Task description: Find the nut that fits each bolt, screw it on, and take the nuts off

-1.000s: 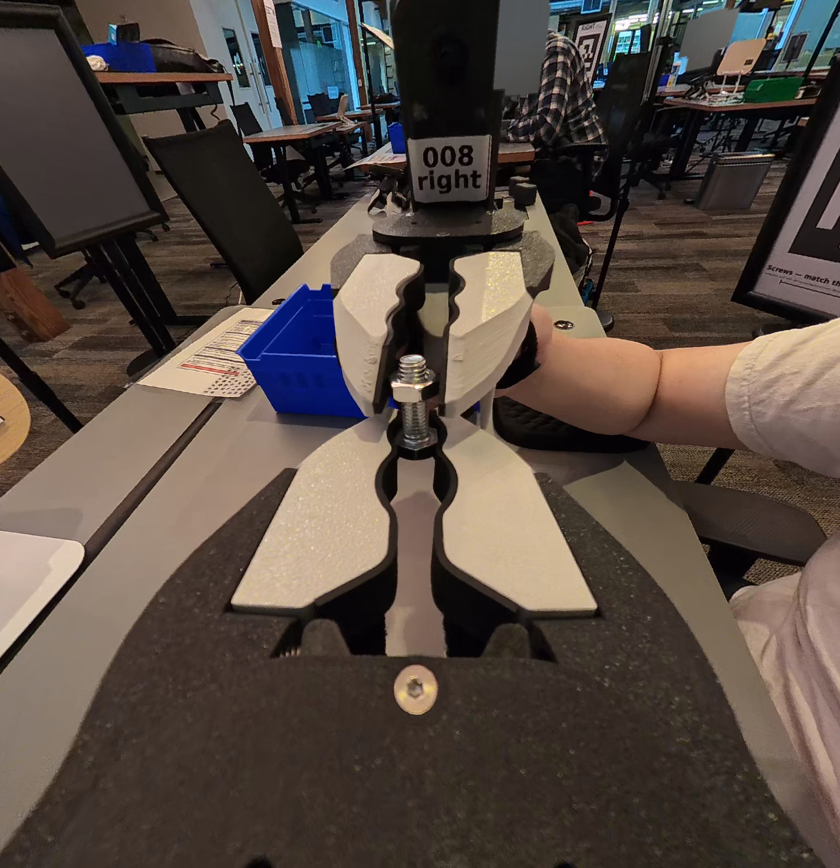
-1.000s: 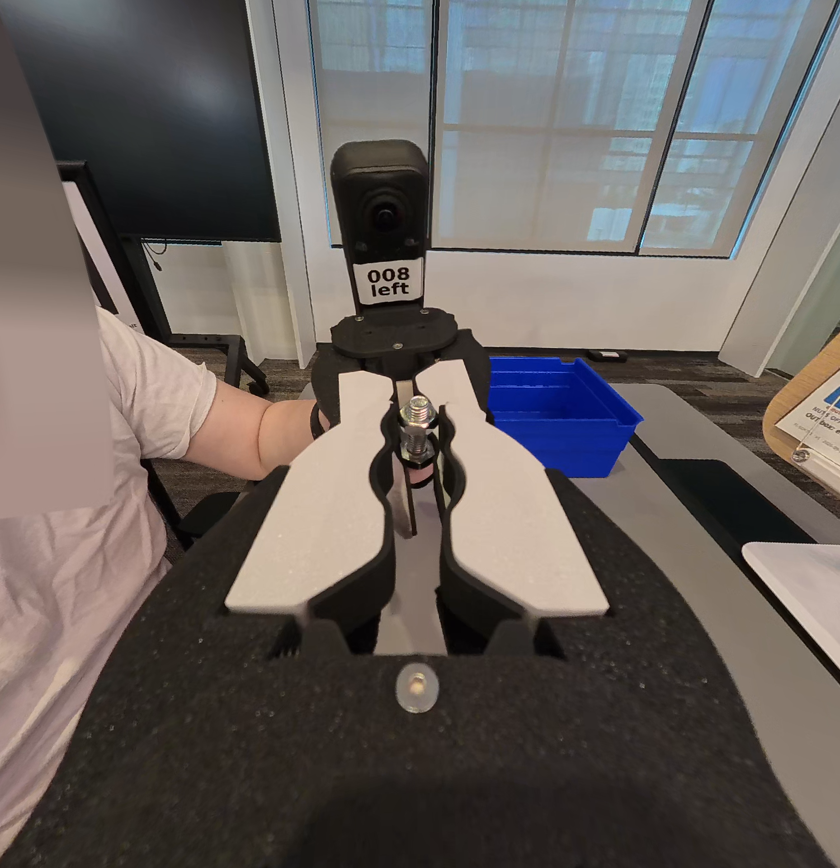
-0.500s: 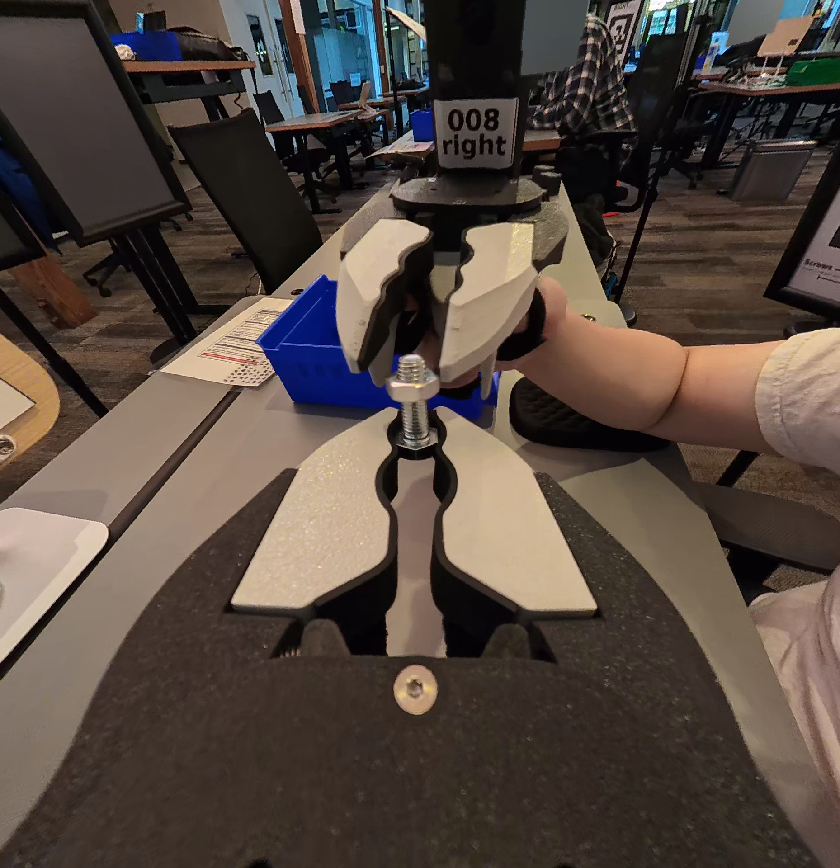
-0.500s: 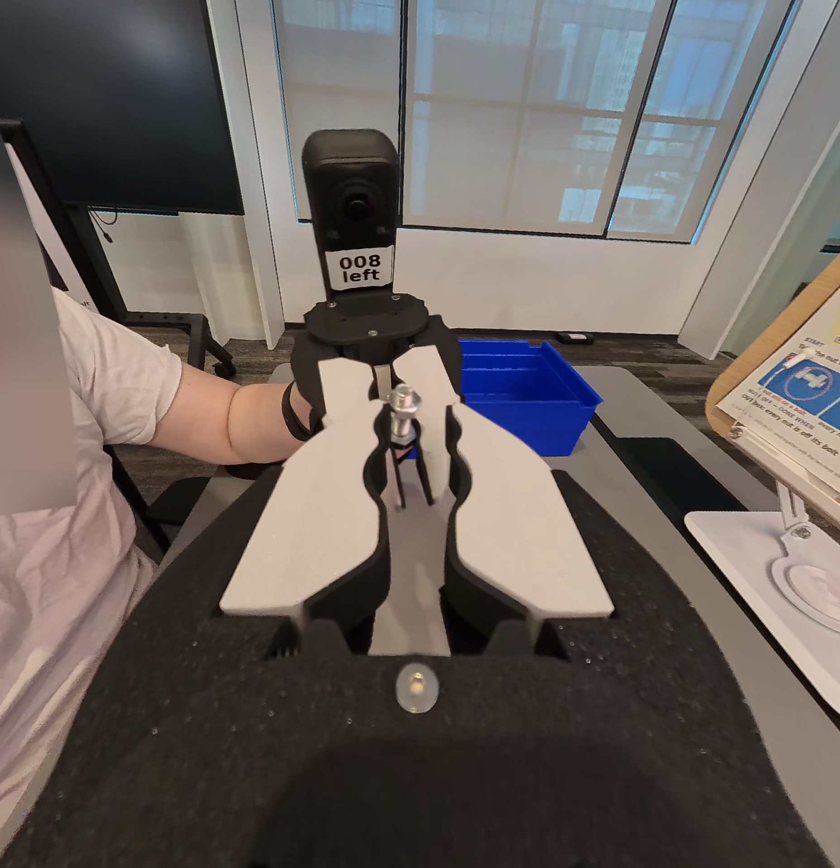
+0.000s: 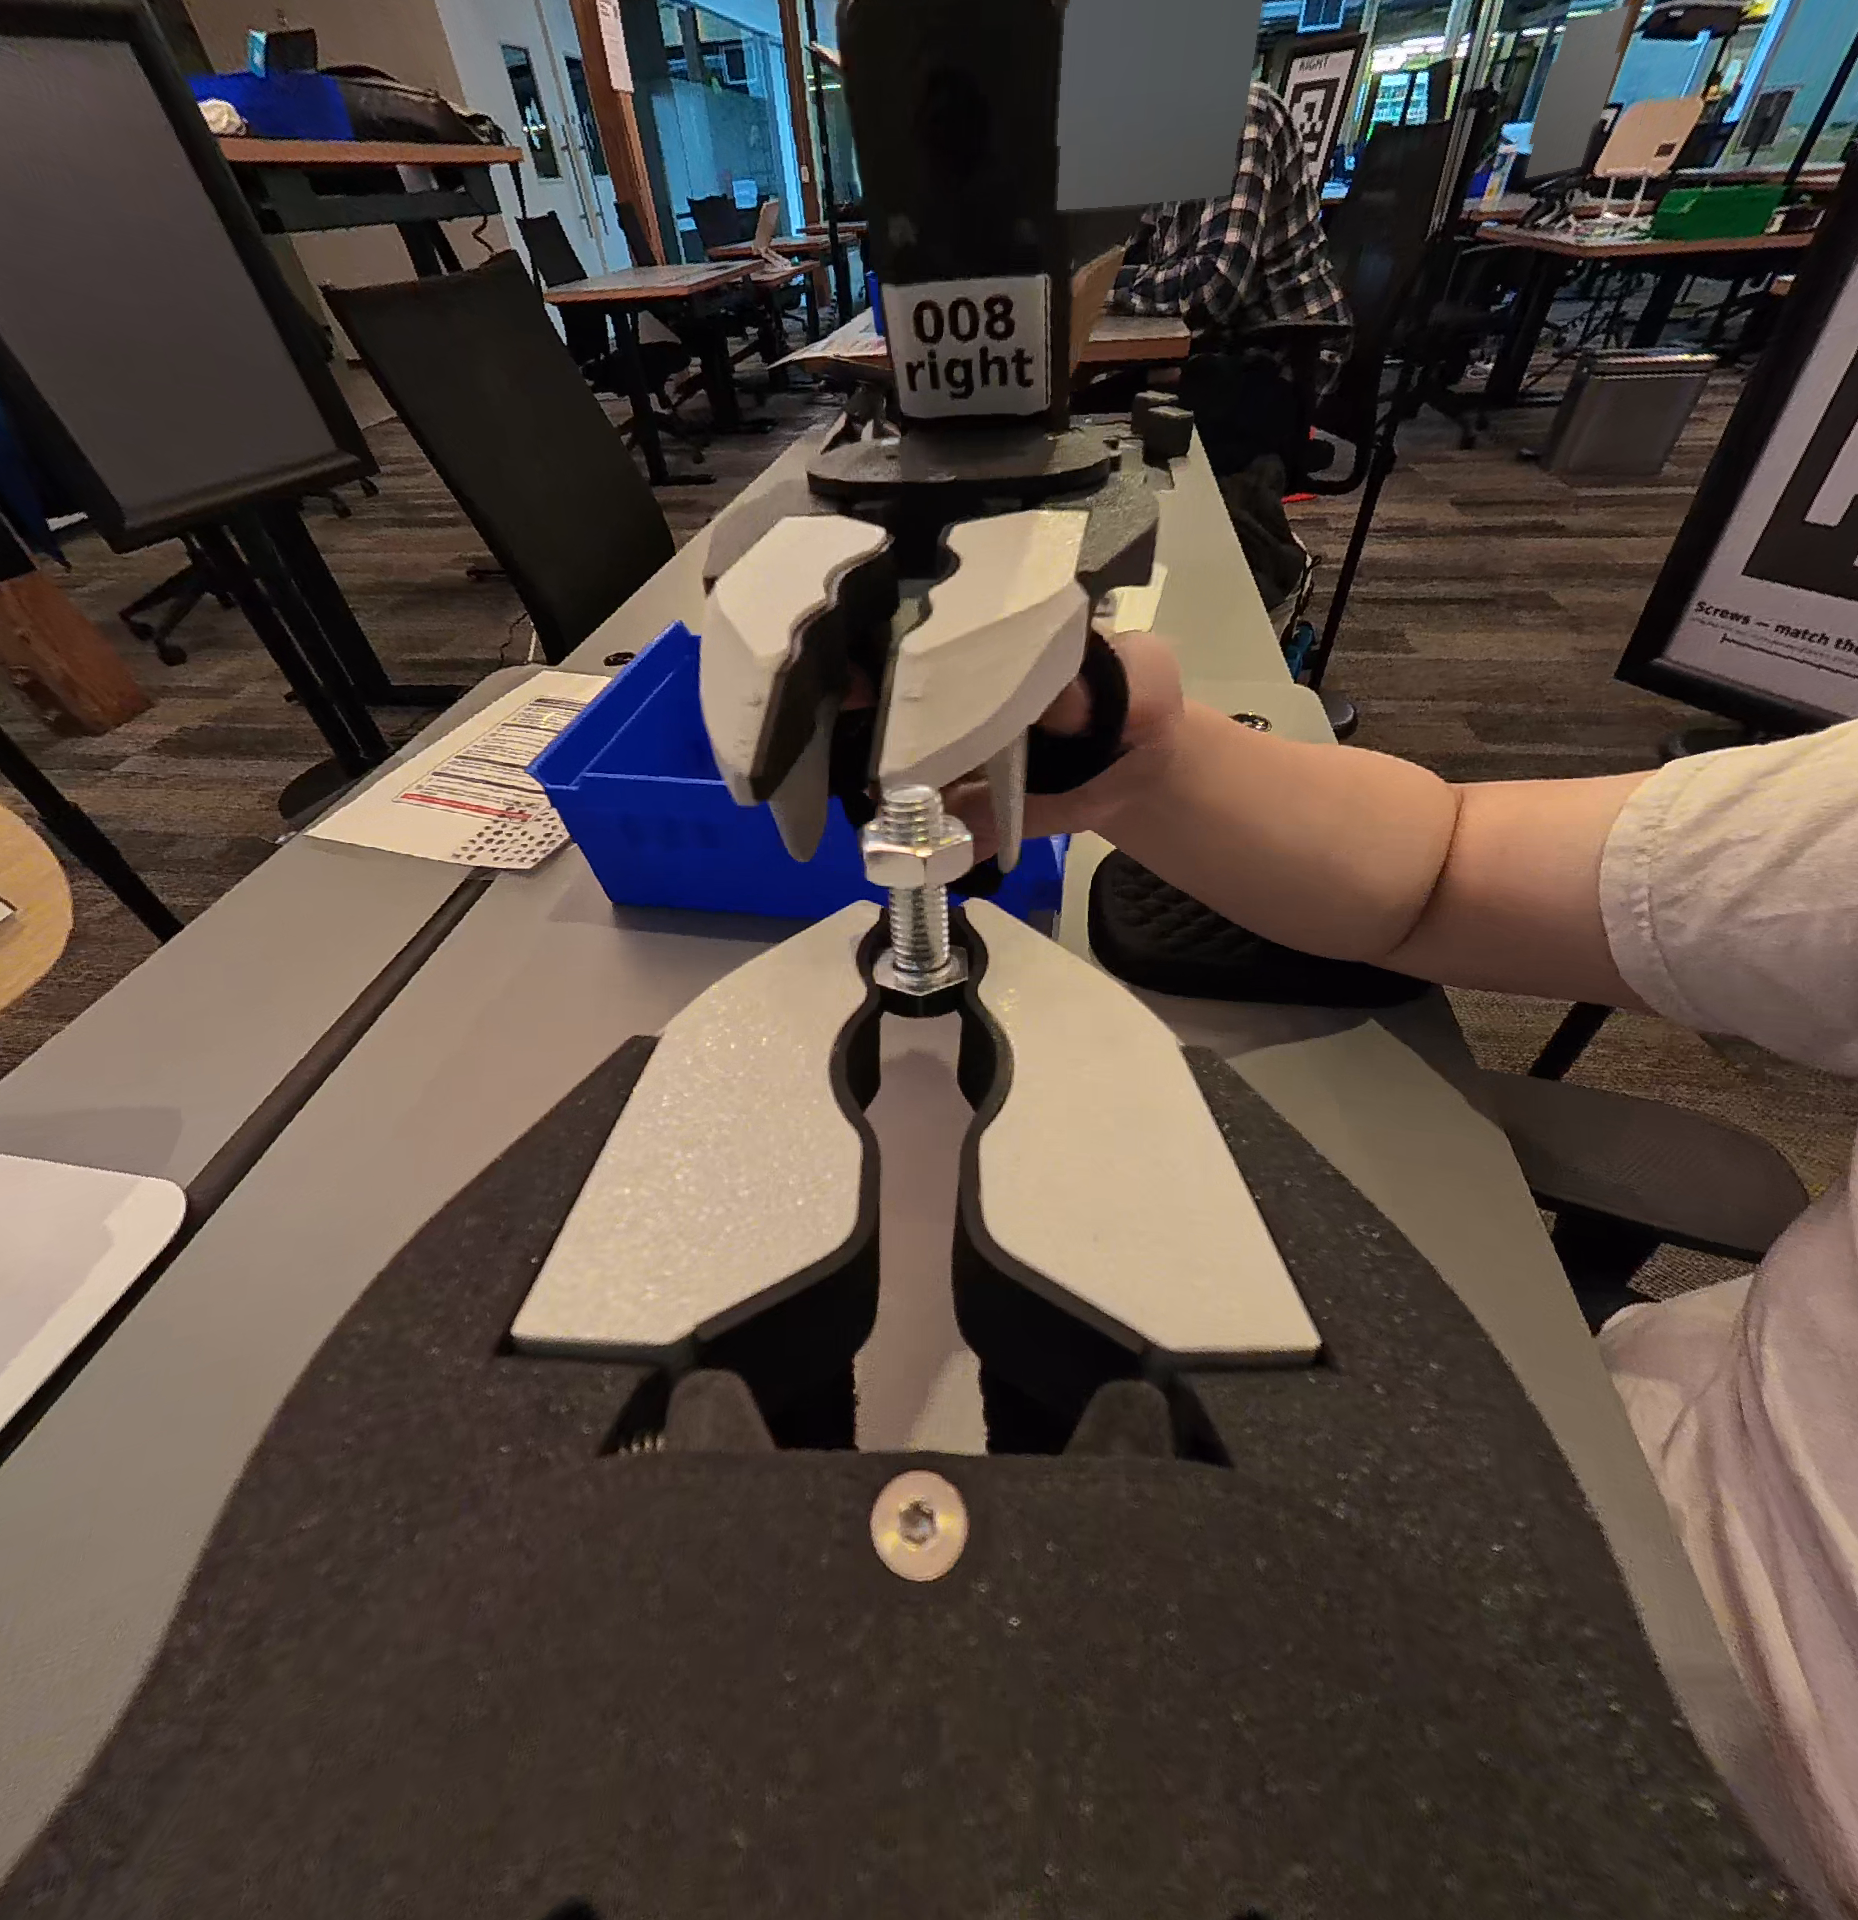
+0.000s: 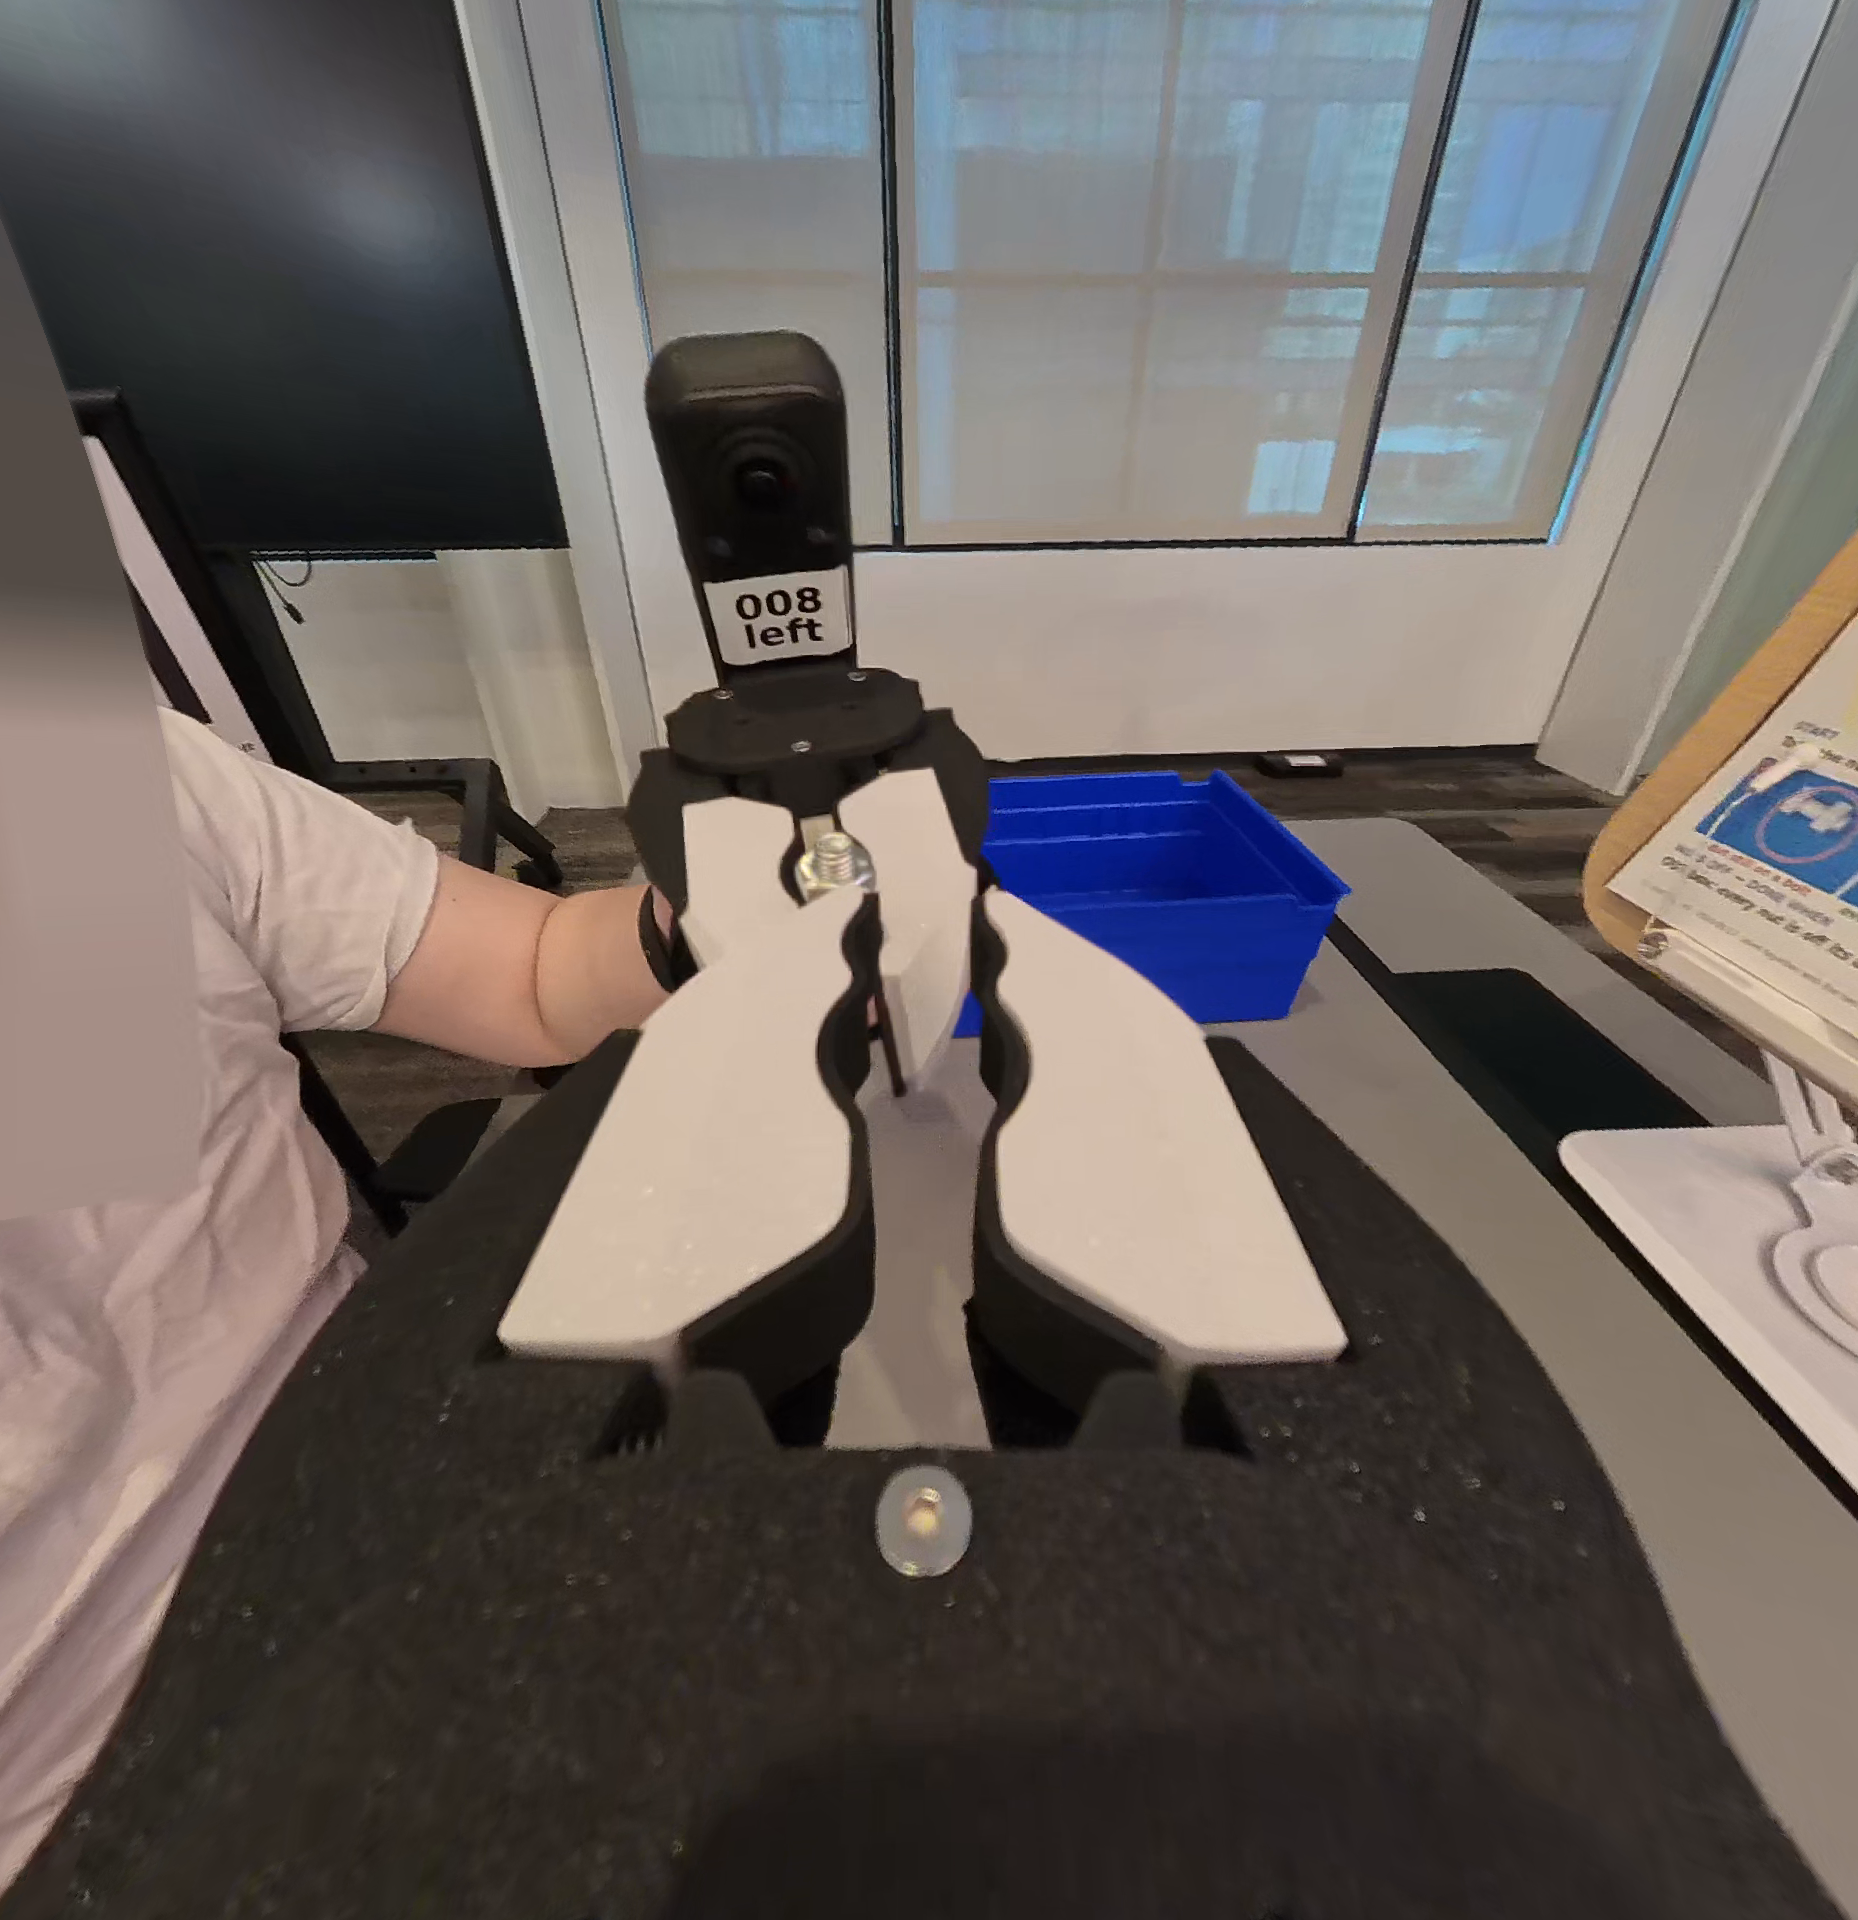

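Above the grey table, left tongs clamping bolt, right tongs apart around nut

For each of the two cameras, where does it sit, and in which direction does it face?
Left wrist view: sits on the left claw, which is shut on the bolt; it looks along the table into an office, toward the right claw and the person's right forearm.
Right wrist view: sits on the open right claw, faces the windows and the left claw; the left forearm shows.
Shared: bolt, nut, blue bin; the cameras face each other.
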A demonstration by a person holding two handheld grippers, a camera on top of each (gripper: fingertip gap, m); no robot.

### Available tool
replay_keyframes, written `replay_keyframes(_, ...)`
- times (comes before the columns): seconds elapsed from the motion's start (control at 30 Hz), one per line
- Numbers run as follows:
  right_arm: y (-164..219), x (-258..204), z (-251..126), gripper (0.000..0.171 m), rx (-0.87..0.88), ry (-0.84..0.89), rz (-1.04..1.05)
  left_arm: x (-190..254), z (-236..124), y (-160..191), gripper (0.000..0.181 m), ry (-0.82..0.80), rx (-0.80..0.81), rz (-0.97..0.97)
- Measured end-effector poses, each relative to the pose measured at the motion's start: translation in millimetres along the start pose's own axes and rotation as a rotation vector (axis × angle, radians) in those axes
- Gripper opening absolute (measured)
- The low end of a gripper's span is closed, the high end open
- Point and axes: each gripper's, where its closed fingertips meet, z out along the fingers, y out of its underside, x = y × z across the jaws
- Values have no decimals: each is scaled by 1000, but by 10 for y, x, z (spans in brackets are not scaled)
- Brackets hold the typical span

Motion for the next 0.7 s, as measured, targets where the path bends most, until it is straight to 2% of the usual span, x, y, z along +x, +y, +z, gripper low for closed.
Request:
replay_keyframes(0.17,-22,-198,84,20,12,-96,13,3,6,12,9,6,-4,-4)
replay_keyframes(0.3,15,-147,88,21,-10,-49,-46,19,8,1,9,9,3,-6)
replay_keyframes(0.43,-11,-12,-3,16,27,-29,18,34,-18,-31,9,26,16,-15)
replay_keyframes(0.57,-81,-125,11,18,66,-92,39,20,-11,-12,9,19,6,-10)
replay_keyframes(0.7,5,-176,108,21,3,-70,-4,32,6,1,9,25,1,-12)
